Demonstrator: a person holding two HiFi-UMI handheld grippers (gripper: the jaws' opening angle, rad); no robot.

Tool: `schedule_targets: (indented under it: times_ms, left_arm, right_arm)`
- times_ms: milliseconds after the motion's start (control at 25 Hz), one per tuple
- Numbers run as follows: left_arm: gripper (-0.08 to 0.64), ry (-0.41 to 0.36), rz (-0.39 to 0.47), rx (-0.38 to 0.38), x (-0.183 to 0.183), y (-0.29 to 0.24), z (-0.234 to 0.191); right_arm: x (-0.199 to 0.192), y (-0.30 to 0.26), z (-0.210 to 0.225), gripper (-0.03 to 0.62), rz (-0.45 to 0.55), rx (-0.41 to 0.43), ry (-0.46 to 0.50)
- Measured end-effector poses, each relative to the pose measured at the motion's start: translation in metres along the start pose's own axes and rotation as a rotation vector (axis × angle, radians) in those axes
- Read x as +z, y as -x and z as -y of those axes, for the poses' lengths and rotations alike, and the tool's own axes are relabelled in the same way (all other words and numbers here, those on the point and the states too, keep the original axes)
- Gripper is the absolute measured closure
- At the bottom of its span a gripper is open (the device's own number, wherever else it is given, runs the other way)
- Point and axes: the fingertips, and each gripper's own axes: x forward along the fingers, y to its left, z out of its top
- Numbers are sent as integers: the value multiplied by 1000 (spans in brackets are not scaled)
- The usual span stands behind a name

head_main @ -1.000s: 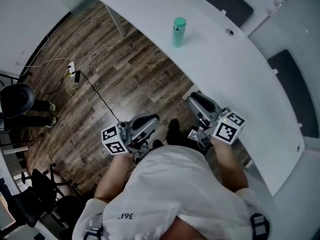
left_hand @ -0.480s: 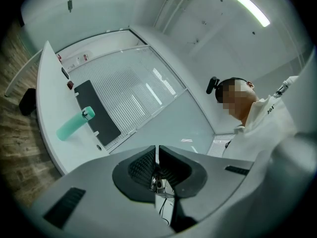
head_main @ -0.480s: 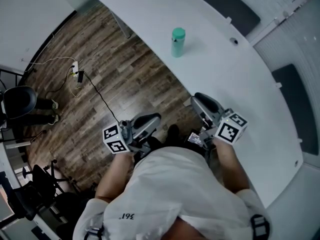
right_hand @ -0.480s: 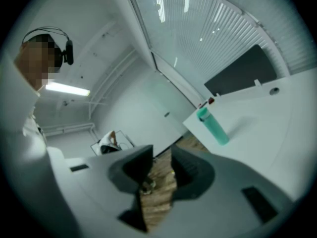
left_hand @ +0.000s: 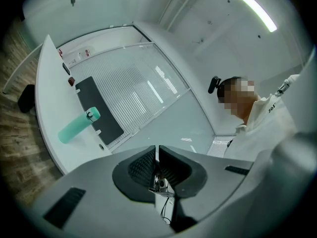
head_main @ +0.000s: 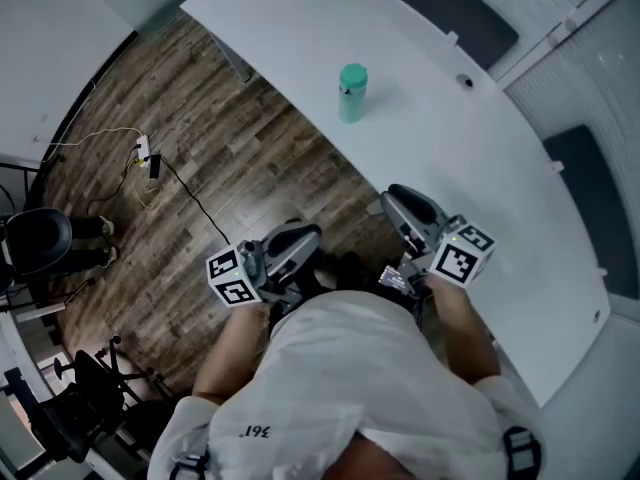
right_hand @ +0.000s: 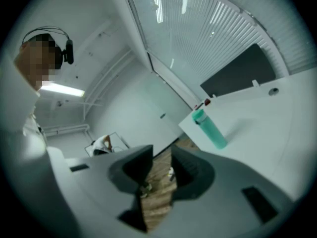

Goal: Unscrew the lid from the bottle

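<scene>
A teal bottle (head_main: 352, 92) with its lid on stands upright on the curved white table (head_main: 470, 158), away from both grippers. It also shows as the bottle (left_hand: 78, 126) in the left gripper view and the bottle (right_hand: 209, 128) in the right gripper view. My left gripper (head_main: 300, 240) hangs over the wooden floor in front of the table, its jaws shut with nothing in them (left_hand: 157, 158). At the table's near edge my right gripper (head_main: 402, 204) is held, and a narrow gap shows between its jaws, with nothing inside (right_hand: 162, 165).
A small round hole (head_main: 465, 81) sits in the tabletop beyond the bottle. A power strip with cables (head_main: 148, 154) lies on the wooden floor at left, near an office chair (head_main: 35, 238). A table leg (head_main: 236, 63) stands at the table's left end.
The bottle and table have drawn a little nearer to both grippers in the head view. Neither gripper's jaws have changed.
</scene>
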Motion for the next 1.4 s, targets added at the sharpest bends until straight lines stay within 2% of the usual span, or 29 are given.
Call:
schedule_targets:
  times_ms: [160,680,1040,1400]
  left_arm:
    - [531,23,-43,-32,23,-8,-40]
    - [531,64,-171,-159,104,5,-91]
    - [531,89,-222,-213,120,13,-110]
    - [531,83,-197,-189,123,3,-117]
  right_arm:
    - [11,-32,23,482,32,-41,-13]
    - [31,-103,10,482,152,-170,-18]
    - [29,-120,8,482,195,-241,-19]
    - [34,-120,13,480,158,-245,2]
